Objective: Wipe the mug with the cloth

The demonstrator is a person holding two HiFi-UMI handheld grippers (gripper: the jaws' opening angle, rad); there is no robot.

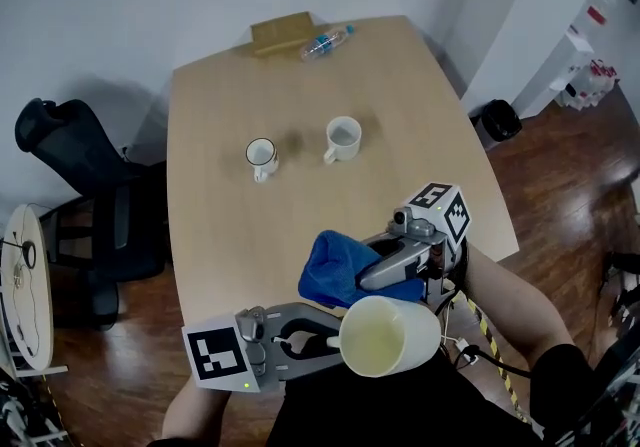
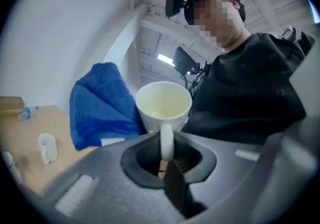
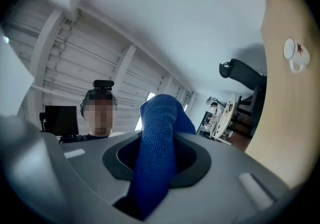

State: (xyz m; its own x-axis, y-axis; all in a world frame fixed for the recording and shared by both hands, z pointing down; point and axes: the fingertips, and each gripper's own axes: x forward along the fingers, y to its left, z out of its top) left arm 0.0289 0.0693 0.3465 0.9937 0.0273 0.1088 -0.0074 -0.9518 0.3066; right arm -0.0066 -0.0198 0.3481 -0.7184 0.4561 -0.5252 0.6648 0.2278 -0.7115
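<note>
1. The left gripper point(image 1: 322, 341) clamps the handle of the mug point(image 1: 386, 335), held beyond the tabletop point(image 1: 220, 235) near edge.
2. The right gripper point(image 1: 372, 273) pinches the blue cloth point(image 1: 335, 267) just beside it.
3. Wiping seems about to begin; the cloth must next press against the mug's wall.

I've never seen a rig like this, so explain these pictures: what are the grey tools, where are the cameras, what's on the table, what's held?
A person holds a two-jaw gripper in each hand. The head view looks down from the person's head; the other two cameras ride on the grippers. The left gripper is shut on a cream mug by its handle. The right gripper is shut on a blue cloth beside it. On the table stand a dark-rimmed mug and a white mug, with a bottle and box at the far edge.
</note>
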